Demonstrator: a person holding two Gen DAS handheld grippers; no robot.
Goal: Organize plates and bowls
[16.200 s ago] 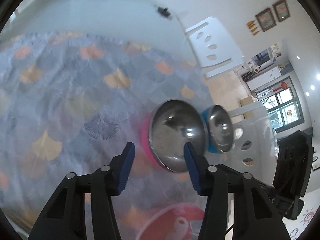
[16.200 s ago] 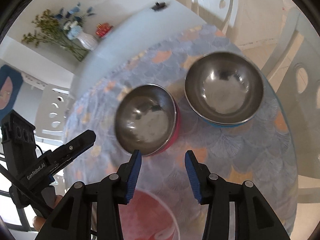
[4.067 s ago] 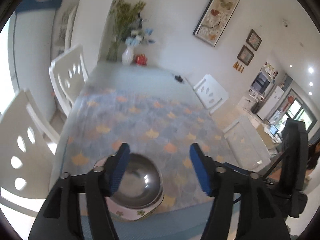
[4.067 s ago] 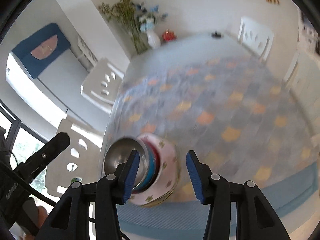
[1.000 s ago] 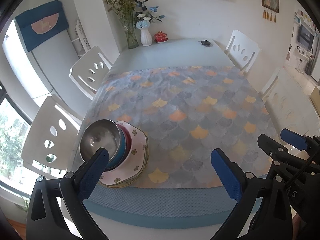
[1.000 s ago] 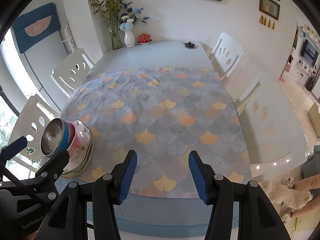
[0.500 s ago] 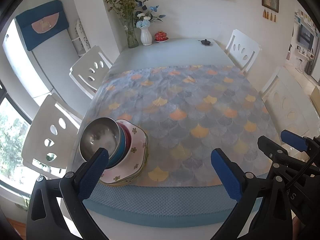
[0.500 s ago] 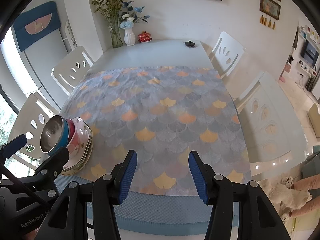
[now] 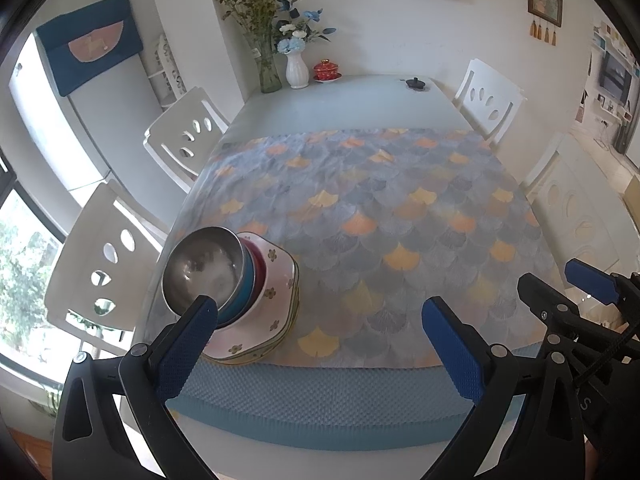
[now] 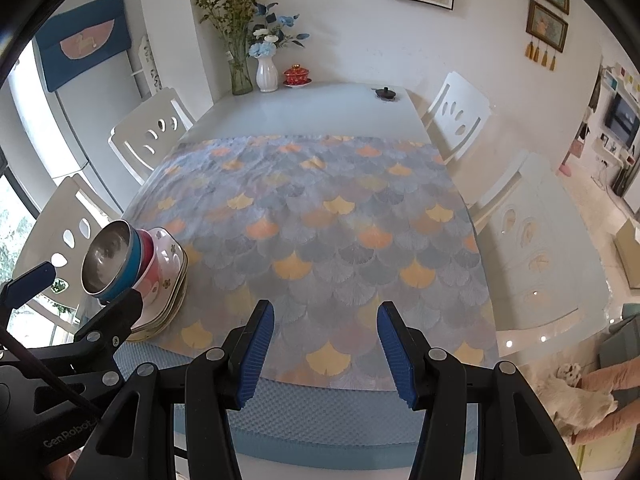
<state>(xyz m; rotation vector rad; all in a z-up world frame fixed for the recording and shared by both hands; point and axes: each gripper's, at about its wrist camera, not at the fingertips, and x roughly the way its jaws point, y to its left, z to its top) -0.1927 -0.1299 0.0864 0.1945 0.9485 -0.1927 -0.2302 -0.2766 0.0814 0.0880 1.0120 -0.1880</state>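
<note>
A stack stands at the near left corner of the table: a steel bowl with a blue shell (image 9: 204,270) nested in a pink-red bowl (image 9: 256,258), on pink floral plates (image 9: 276,300). The same stack shows in the right wrist view (image 10: 116,260). My left gripper (image 9: 320,328) is wide open and empty, held back above the table's front edge. My right gripper (image 10: 326,338) is open and empty, to the right of the stack. Neither touches the stack.
A scale-patterned cloth (image 9: 380,208) covers the table, with a blue mat (image 9: 320,392) at the front edge. Vases (image 9: 298,68), a red lidded cup (image 9: 326,70) and a small black object (image 9: 414,84) stand at the far end. White chairs (image 9: 180,136) stand around.
Since 16 s ago the two steel bowls have gone from the cloth onto the plate stack. Both grippers have pulled back; in the last second almost nothing moved.
</note>
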